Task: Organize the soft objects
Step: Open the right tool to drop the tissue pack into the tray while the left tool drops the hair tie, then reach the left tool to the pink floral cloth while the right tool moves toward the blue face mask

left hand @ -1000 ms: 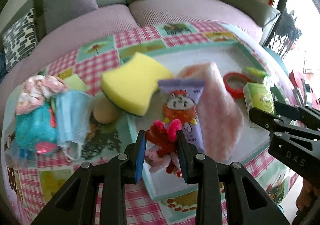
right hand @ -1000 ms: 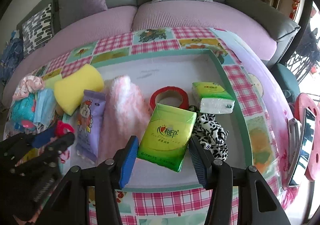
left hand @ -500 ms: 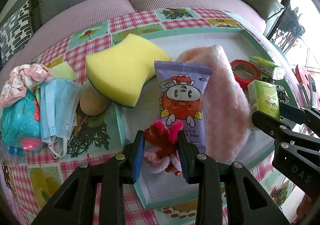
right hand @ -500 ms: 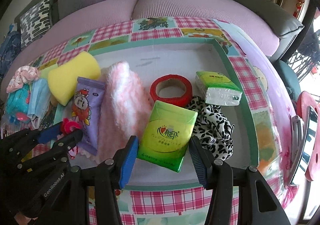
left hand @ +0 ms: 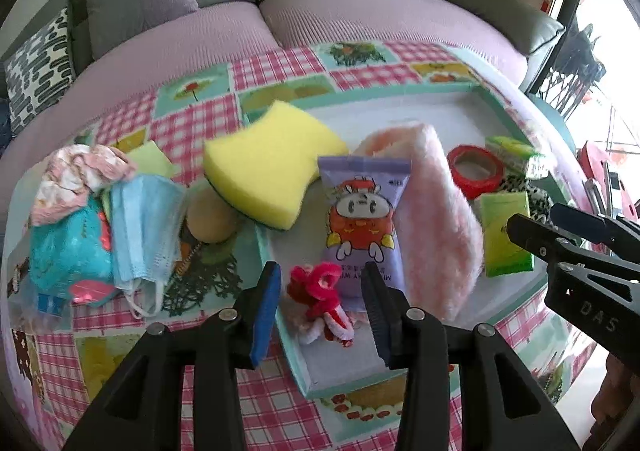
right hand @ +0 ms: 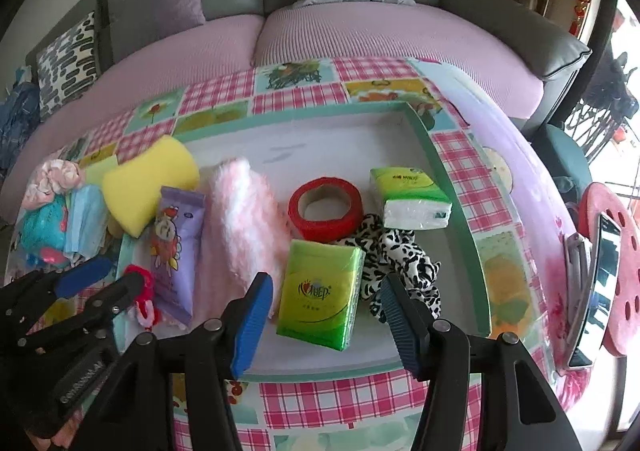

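Currently the left gripper (left hand: 320,301) stands spread around the red-pink scrunchie (left hand: 320,301); the right gripper (right hand: 326,313), also spread, could snag the green tissue pack (right hand: 320,293) between its fingers.

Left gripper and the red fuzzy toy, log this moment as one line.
left gripper: open, jaws astride red fuzzy toy | toy: lying in teal-rimmed tray | right gripper: open over green tissue pack

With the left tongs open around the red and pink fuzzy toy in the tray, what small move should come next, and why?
Probably lift the left tongs straight up and back. They stand open, and the red and pink fuzzy toy already lies in the tray, apparently released; the soft things beside the tray remain unsorted.
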Demonstrator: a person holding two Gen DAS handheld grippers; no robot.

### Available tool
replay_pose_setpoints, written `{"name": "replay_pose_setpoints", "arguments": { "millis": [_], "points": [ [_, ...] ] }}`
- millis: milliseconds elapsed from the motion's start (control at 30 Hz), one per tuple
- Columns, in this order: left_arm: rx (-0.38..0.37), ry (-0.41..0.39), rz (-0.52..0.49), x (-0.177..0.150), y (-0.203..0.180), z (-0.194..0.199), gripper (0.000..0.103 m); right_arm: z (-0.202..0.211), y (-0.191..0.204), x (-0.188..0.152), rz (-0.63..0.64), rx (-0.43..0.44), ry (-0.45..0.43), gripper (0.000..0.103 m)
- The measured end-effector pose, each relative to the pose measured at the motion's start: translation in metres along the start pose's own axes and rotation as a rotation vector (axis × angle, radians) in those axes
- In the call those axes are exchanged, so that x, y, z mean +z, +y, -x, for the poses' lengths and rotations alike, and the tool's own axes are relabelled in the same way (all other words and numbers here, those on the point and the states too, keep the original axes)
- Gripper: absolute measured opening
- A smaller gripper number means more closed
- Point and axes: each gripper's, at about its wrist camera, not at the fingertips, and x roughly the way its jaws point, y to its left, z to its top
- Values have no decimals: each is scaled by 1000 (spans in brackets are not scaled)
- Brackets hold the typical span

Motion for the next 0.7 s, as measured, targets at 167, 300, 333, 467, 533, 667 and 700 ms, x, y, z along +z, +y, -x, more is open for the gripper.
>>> {"name": "replay_pose_setpoints", "arguments": {
  "millis": [167, 300, 333, 467, 533, 667, 700],
  "points": [
    [-5, -23, 24, 3, 8, 9, 43, 1, 2, 0, 6, 2, -2, 60],
    [11, -35, 64, 3, 17, 13, 43, 1, 2, 0, 5, 3, -4, 60],
    [17, -35, 74, 2, 19, 13, 45, 0, 2, 0, 4, 3, -3, 60],
    [58, -43, 146, 2, 35, 11, 82, -2, 4, 0, 3, 3, 5, 67],
    [77, -40, 169, 1, 42, 9, 82, -2, 5, 1, 6, 2, 1, 74],
    [135, -31, 230, -2, 56, 1, 85, -3, 5, 0, 2, 8, -3, 87],
    [147, -30, 248, -4, 61, -1, 89, -4, 5, 0, 0, 4, 0, 98]
  ]
}}
